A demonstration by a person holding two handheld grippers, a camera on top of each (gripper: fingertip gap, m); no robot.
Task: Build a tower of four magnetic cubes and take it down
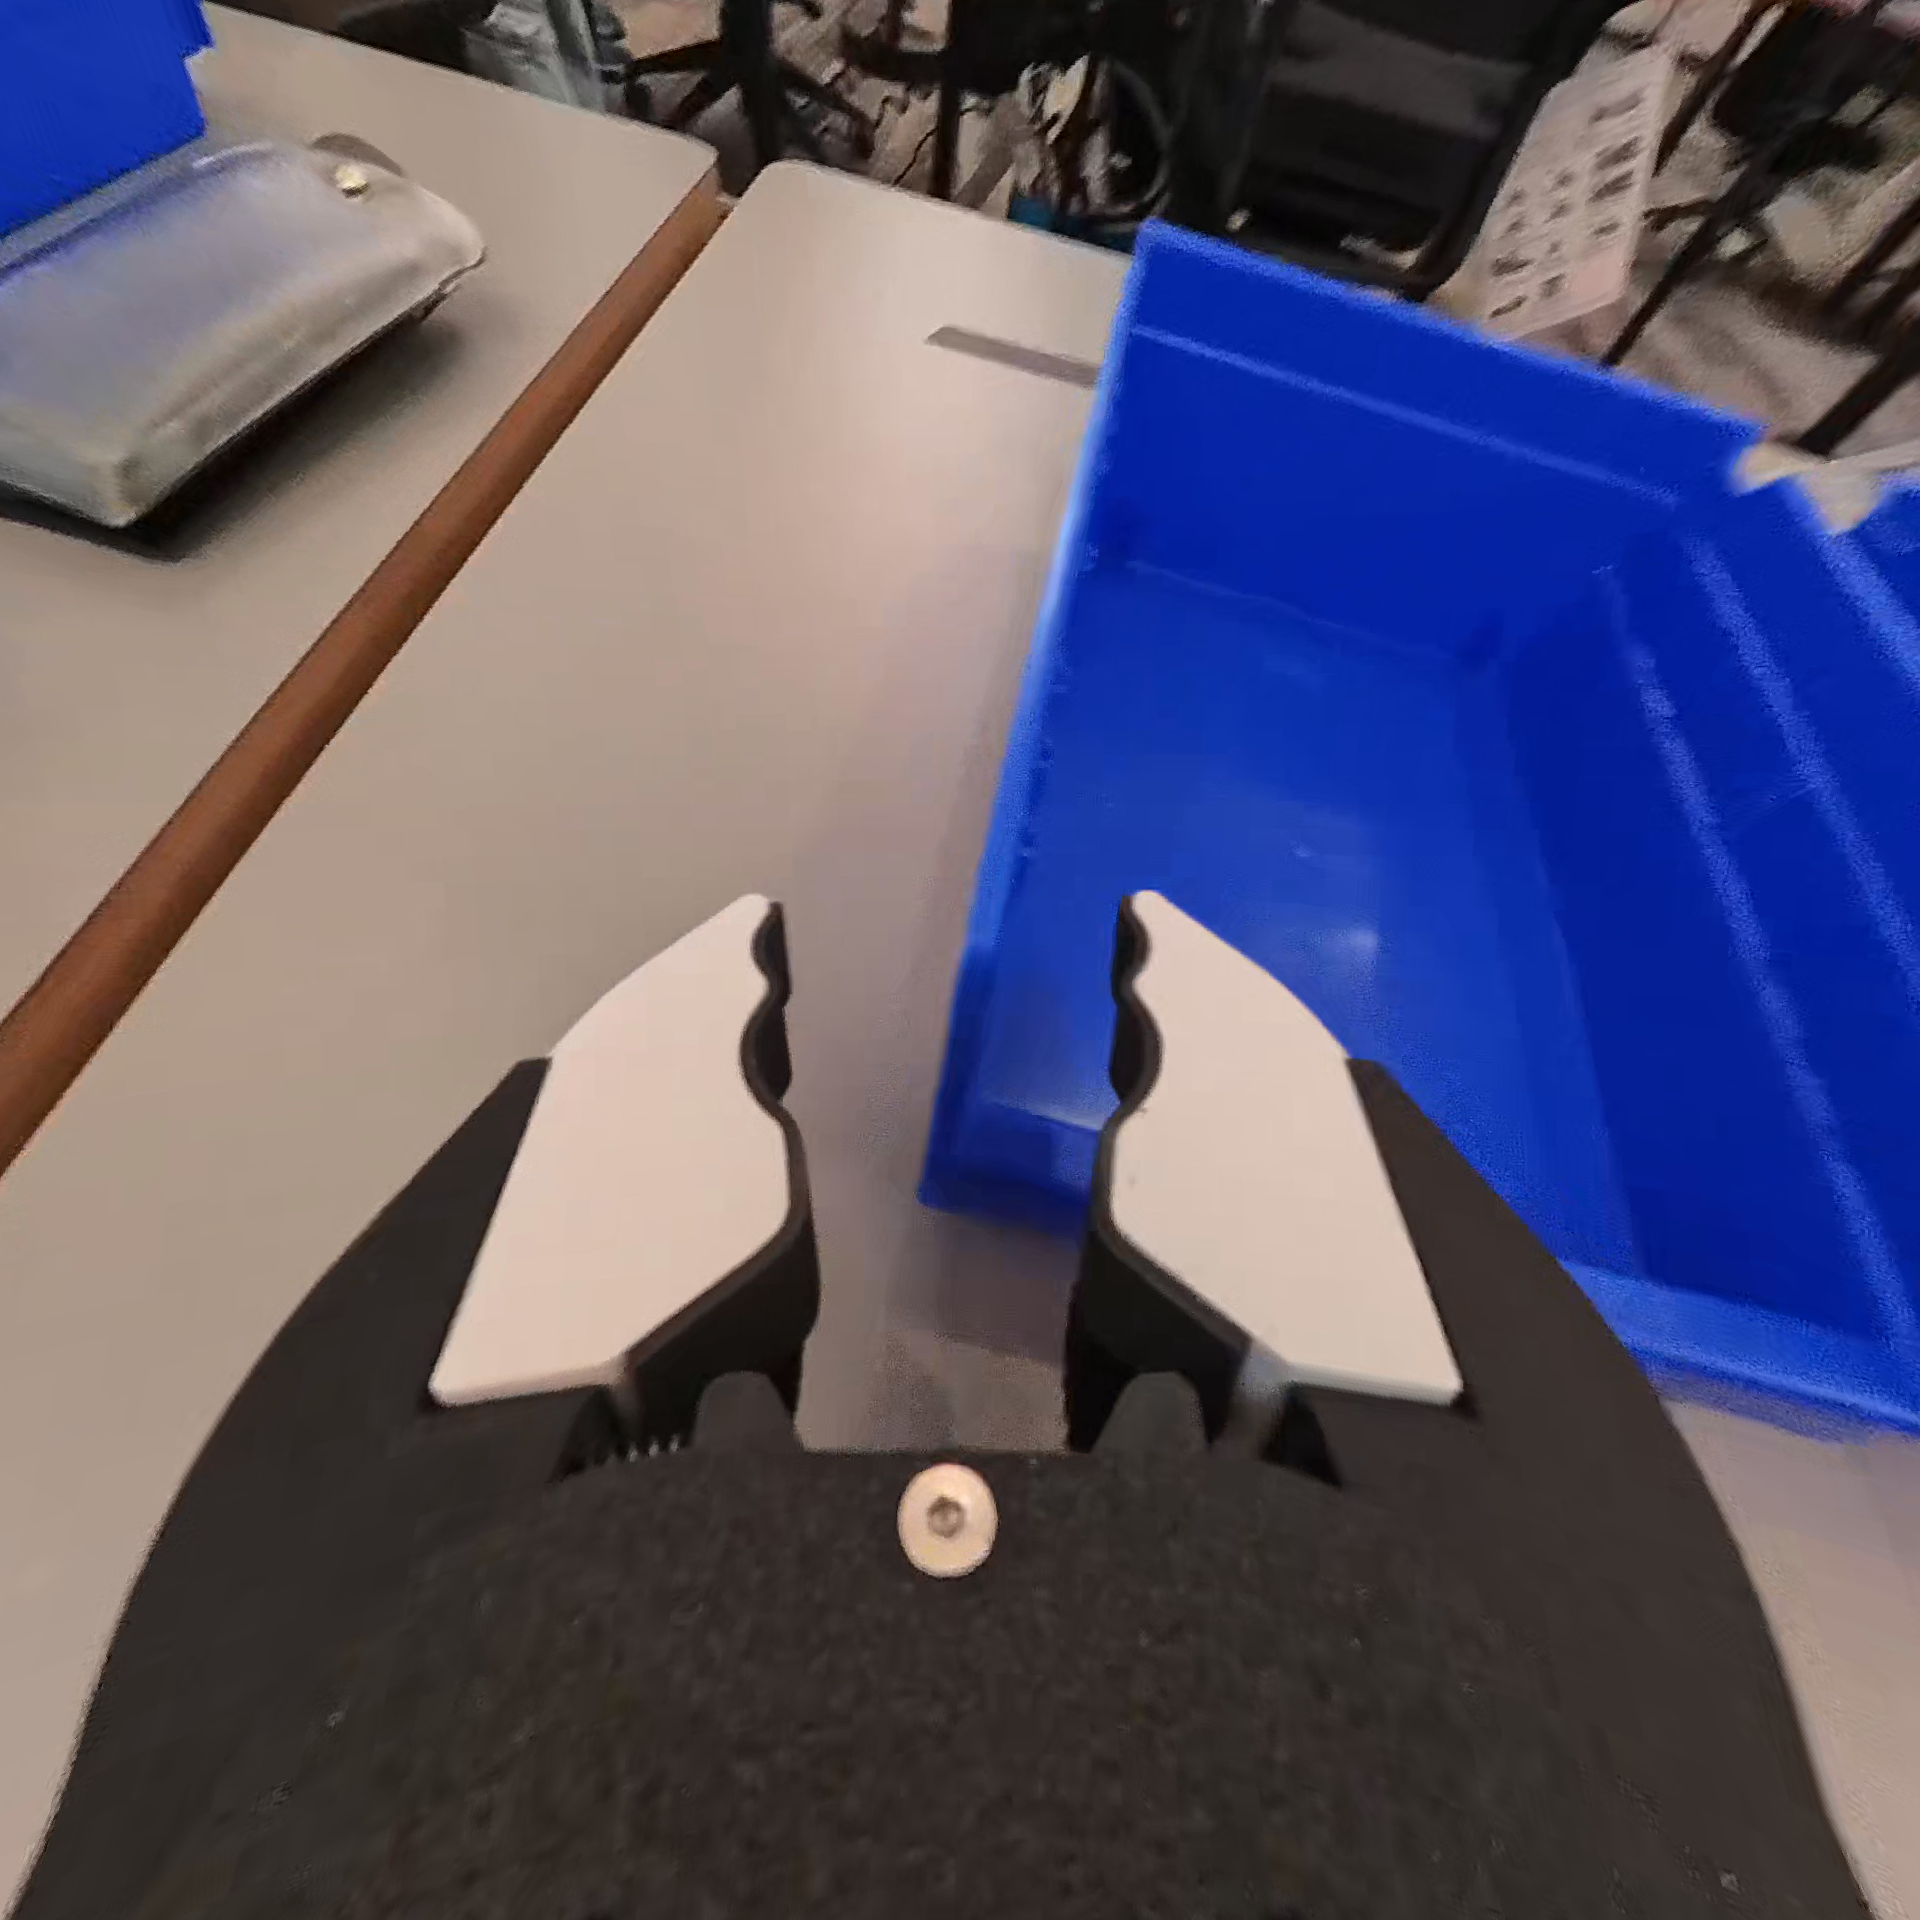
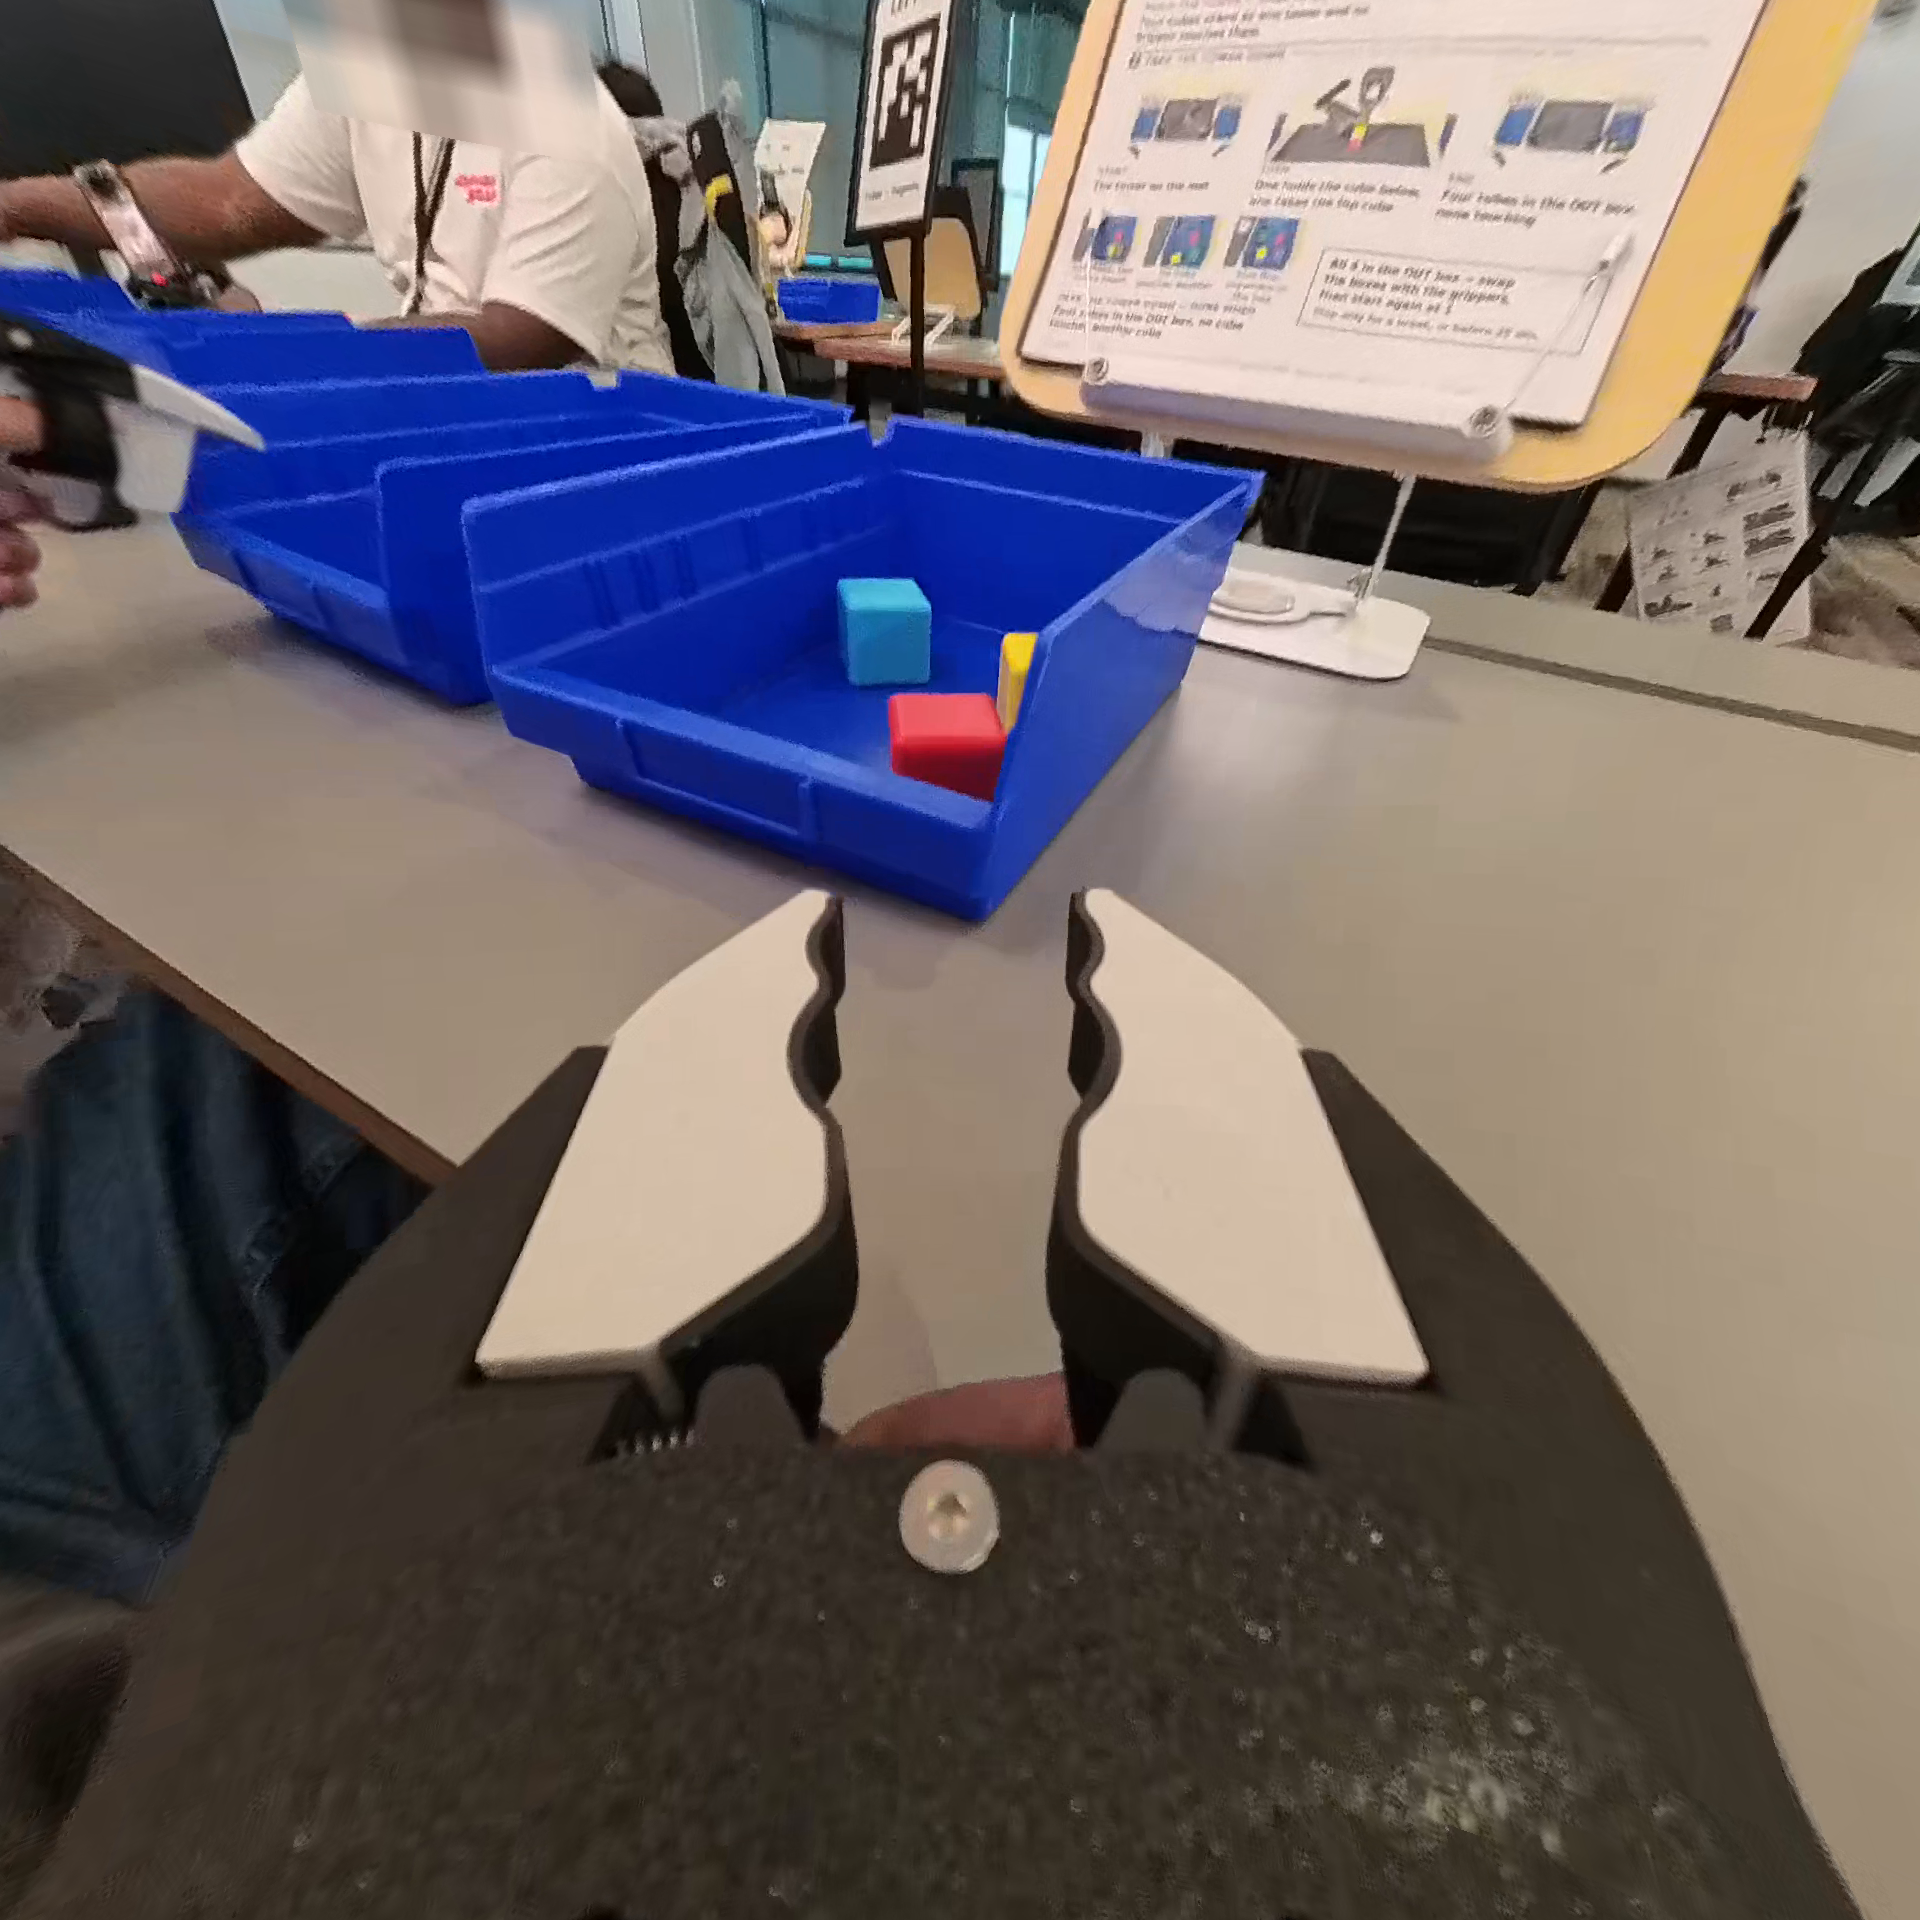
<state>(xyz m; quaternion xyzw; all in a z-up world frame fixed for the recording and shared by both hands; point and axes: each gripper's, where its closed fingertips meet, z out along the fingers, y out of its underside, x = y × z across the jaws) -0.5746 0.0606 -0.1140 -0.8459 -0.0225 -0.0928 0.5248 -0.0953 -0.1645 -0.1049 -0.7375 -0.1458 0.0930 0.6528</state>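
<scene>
In the right wrist view a blue bin [image 2: 727,748] on the grey table holds a light blue cube [image 2: 885,630], a red cube [image 2: 945,740] and a yellow cube [image 2: 1016,675] mostly hidden by the bin's right wall. My right gripper [image 2: 954,916] is open and empty, just in front of that bin's near corner. In the left wrist view my left gripper [image 1: 950,918] is open and empty, at the left wall of an empty blue bin [image 1: 1049,831]. The left gripper also shows far left in the right wrist view [image 2: 135,436].
A second blue bin [image 2: 343,582] stands left of the cube bin. An instruction board [image 2: 1382,229] on a white stand is behind on the right. A grey pouch [image 1: 197,322] lies on the neighbouring table. A person [image 2: 488,218] sits behind the bins.
</scene>
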